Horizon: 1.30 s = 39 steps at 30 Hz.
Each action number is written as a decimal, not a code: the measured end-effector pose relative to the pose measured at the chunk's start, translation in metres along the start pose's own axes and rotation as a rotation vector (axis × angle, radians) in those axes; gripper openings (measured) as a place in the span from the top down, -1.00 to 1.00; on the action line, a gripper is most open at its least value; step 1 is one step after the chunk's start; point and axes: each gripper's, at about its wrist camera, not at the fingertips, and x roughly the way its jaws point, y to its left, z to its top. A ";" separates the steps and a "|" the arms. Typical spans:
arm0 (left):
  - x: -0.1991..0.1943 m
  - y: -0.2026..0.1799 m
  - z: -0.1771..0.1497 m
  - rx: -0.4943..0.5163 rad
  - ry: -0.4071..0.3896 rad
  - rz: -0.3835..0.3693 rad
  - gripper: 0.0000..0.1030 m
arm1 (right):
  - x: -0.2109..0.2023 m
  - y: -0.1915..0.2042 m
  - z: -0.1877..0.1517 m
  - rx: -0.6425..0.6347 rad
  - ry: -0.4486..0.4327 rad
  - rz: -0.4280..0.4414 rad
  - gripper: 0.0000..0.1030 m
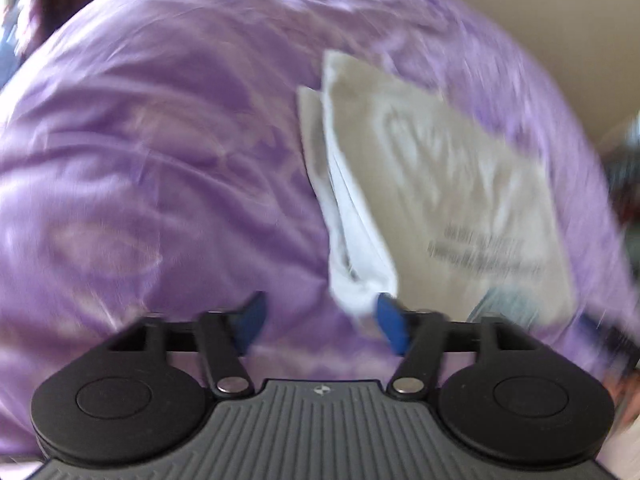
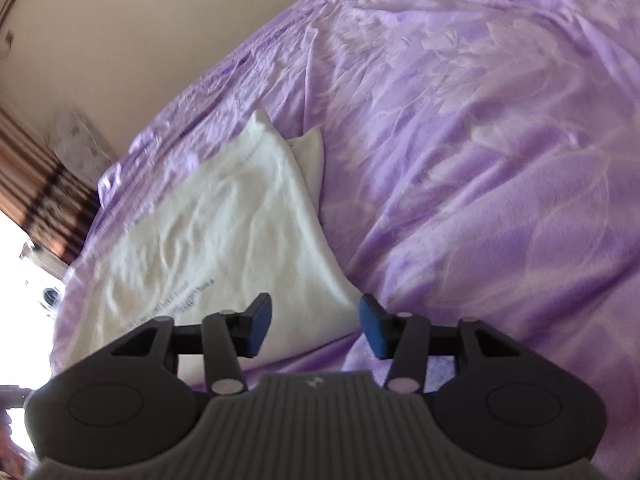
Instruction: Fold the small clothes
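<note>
Both grippers stand with their blue-padded fingers spread apart and clamp nothing. From the left wrist view, blurred by motion, the left gripper [image 1: 320, 322] hangs low over a crinkled lilac bedspread with a pale swirling pattern [image 1: 160, 160], and its right-hand pad [image 1: 390, 326] sits at the bunched near corner of a small white cotton garment printed with lines of dark text [image 1: 440, 184]; whether pad and cloth touch cannot be told. That garment lies flat on the bedspread, folded over itself, with a second layer showing along its left edge. From the right wrist view, the right gripper [image 2: 316, 328] hovers above the garment's [image 2: 208, 240] near right corner, the cloth edge passing between the open fingers, one pad [image 2: 260, 322] over white fabric and the other over the lilac bedspread [image 2: 480, 160]. A plain beige wall [image 2: 120, 40] rises behind the bed.
</note>
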 end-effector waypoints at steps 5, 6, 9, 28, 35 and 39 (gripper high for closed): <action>0.029 0.017 -0.003 -0.177 0.082 -0.044 -0.49 | 0.007 -0.008 -0.001 0.064 0.050 0.000 0.03; 0.034 0.018 -0.005 -0.185 0.080 -0.047 -0.49 | 0.011 -0.011 -0.001 0.077 0.067 -0.016 0.03; 0.042 0.020 -0.007 -0.213 0.059 -0.055 -0.49 | 0.022 -0.019 -0.002 0.128 0.098 -0.019 0.02; -0.023 -0.040 -0.004 -0.070 -0.033 0.063 0.77 | -0.042 0.030 0.015 0.042 -0.054 0.002 0.92; 0.003 -0.037 -0.031 0.012 0.070 0.172 0.76 | -0.031 0.022 -0.025 -0.088 0.073 -0.173 0.94; 0.028 -0.027 -0.035 0.030 0.129 0.211 0.56 | -0.017 0.010 -0.035 -0.118 0.109 -0.222 0.95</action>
